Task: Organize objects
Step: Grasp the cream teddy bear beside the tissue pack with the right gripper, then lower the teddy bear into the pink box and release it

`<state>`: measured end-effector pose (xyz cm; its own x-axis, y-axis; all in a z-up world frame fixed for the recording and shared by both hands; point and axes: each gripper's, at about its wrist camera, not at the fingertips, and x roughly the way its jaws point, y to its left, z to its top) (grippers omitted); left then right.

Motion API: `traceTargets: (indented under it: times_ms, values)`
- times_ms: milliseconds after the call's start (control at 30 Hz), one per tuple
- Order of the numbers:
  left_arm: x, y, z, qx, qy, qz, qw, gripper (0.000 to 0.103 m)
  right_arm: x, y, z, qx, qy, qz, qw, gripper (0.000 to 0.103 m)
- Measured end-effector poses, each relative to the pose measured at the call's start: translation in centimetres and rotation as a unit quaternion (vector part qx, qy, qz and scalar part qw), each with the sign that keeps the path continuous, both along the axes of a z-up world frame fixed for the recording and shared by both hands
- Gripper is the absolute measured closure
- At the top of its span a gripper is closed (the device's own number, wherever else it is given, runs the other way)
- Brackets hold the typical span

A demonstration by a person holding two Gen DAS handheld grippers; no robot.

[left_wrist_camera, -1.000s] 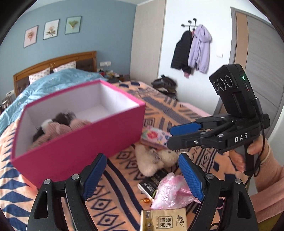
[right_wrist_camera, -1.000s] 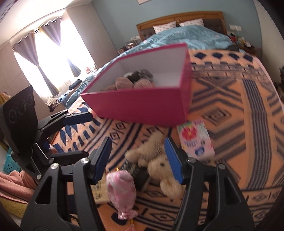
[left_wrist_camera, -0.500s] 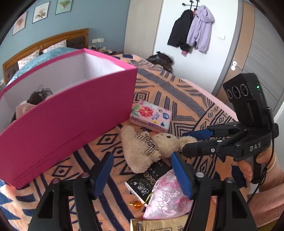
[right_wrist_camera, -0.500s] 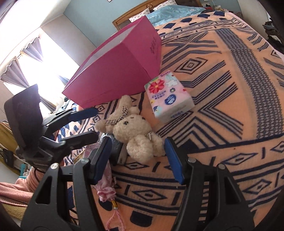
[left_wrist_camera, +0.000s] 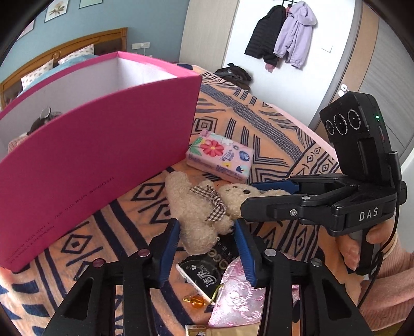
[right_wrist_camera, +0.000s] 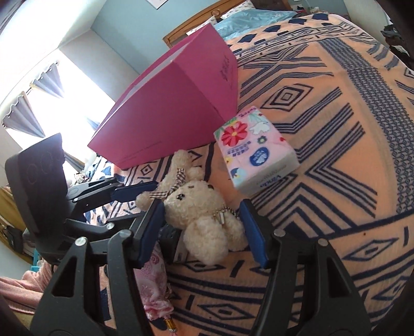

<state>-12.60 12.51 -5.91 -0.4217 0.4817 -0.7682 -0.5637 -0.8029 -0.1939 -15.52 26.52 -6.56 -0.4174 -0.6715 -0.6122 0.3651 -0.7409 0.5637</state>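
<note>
Right hand-held gripper (right_wrist_camera: 201, 230): jaws wide, straddling teddy bear (right_wrist_camera: 204, 214) on bed (right_wrist_camera: 336, 155), nothing clamped. Left hand-held gripper (left_wrist_camera: 207, 245): open, empty, near bear's legs. Pink box (left_wrist_camera: 98, 155) just beside. Risk: both closing on bear; black packet (left_wrist_camera: 207, 263) beneath dragged along.

This is a bedroom in a home. There is a big bed (left_wrist_camera: 271, 129) with an orange and blue blanket (right_wrist_camera: 336, 108), pillows (left_wrist_camera: 77, 53) and a wooden headboard (left_wrist_camera: 85, 42). Flower pictures (left_wrist_camera: 57, 7) hang on the blue wall. Two coats (left_wrist_camera: 279, 33) hang on hooks. Curtains (right_wrist_camera: 26, 113) frame a bright window.
</note>
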Motion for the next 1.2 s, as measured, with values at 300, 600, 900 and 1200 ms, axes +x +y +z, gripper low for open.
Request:
traceTargets:
  times_ms: [300,600,900,1200]
  values:
    - [0.2,-0.8,0.4,0.029,-0.009,-0.001,0.9996,0.061,0.8,-0.3,1.0,0.009,0.029,0.013,0.999,0.053]
    - [1.6,-1.4,3.4,0.049,0.030,-0.003,0.9983,0.061,1.6,-1.1,4.5,0.019,0.074,0.022,0.997,0.054]
    - [2.0,-3.1,7.8,0.065,0.088,0.013,0.9939,0.061,1.2,-2.3,8.7,0.014,0.126,0.038,0.991,0.053]
    - [0.1,-4.3,10.7,0.055,0.121,0.031,0.9906,0.061,-1.1,-3.9,11.6,0.011,0.161,0.051,0.986,0.053]
